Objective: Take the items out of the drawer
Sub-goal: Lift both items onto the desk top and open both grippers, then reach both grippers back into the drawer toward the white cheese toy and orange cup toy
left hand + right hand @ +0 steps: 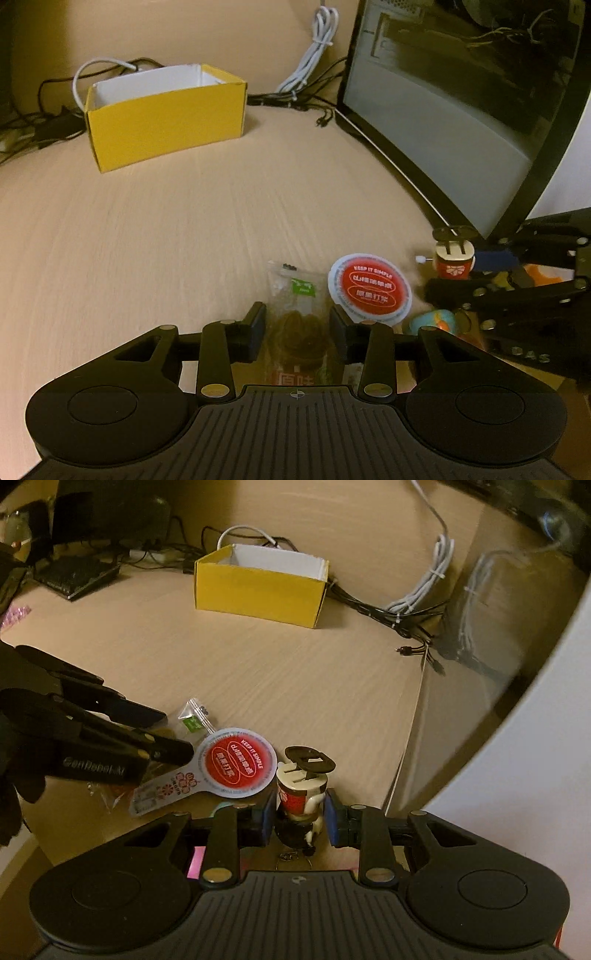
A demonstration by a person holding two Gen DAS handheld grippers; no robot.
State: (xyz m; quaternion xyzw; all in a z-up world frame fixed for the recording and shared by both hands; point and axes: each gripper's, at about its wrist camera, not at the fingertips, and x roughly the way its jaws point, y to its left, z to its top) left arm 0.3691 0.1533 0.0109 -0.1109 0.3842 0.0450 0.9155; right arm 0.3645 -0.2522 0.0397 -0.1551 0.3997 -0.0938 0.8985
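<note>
The left gripper [297, 328], fingers released, straddles a light, crinkly clear snack packet [297, 317] on the near worktop [184, 221], best pinched mid-body, while the right gripper [300, 818] clenches a small rigid figurine [301, 794].

Pale wooden desk [184, 229], yellow open box [166, 114], cable bundle [314, 55], snack packet [295, 295], red-lidded cup [369, 288].

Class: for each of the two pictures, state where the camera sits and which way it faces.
Left wrist: behind the left gripper, facing down-forward over a clear snack packet; right gripper at right.
Right wrist: behind the right gripper, shut on a small figurine; left gripper at left.
Shared: red-lidded cup, yellow box.
</note>
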